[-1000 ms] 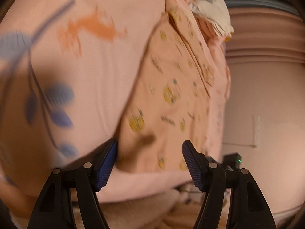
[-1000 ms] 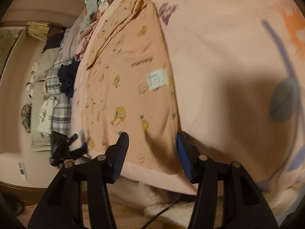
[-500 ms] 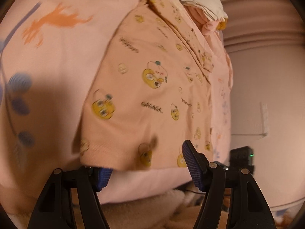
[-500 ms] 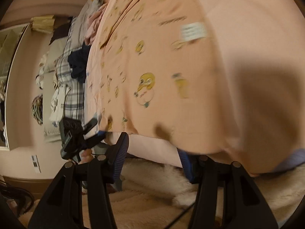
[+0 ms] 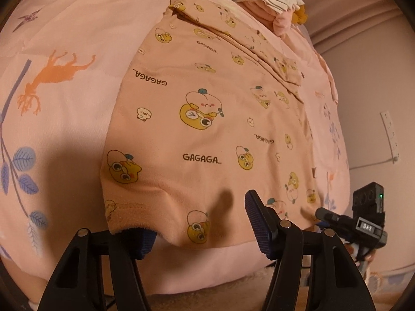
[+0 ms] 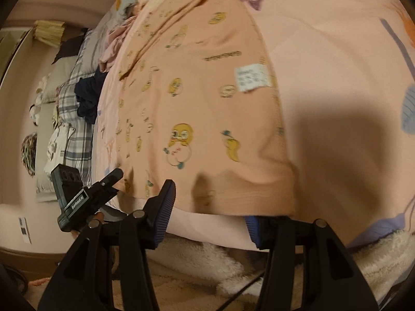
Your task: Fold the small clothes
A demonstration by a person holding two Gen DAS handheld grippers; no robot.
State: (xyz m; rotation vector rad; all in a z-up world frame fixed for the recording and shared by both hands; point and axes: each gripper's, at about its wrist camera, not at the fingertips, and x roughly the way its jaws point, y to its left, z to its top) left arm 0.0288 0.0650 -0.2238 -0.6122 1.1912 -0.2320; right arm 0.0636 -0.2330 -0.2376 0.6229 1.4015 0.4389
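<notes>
We see a pink bedsheet (image 5: 77,39) covering the bed, and on it the peach cartoon-print garment (image 5: 207,134) lies flat, hem at the near edge. Our left gripper (image 5: 202,223) straddles that hem, jaws closing, one pad under the cloth, not yet pinching. Our right gripper (image 6: 207,207) stands apart likewise, its right pad beneath the hem corner.

The right gripper (image 6: 206,216) sits at six o'clock, its jaws apart astride the near hem of a peach cartoon-print garment (image 6: 197,98); the right pad is tucked under the hem. The garment lies on a pink bedsheet (image 6: 337,64). At eight o'clock the left gripper (image 6: 85,197) reaches the hem. A clothes pile (image 6: 85,96) lies at ten o'clock.
</notes>
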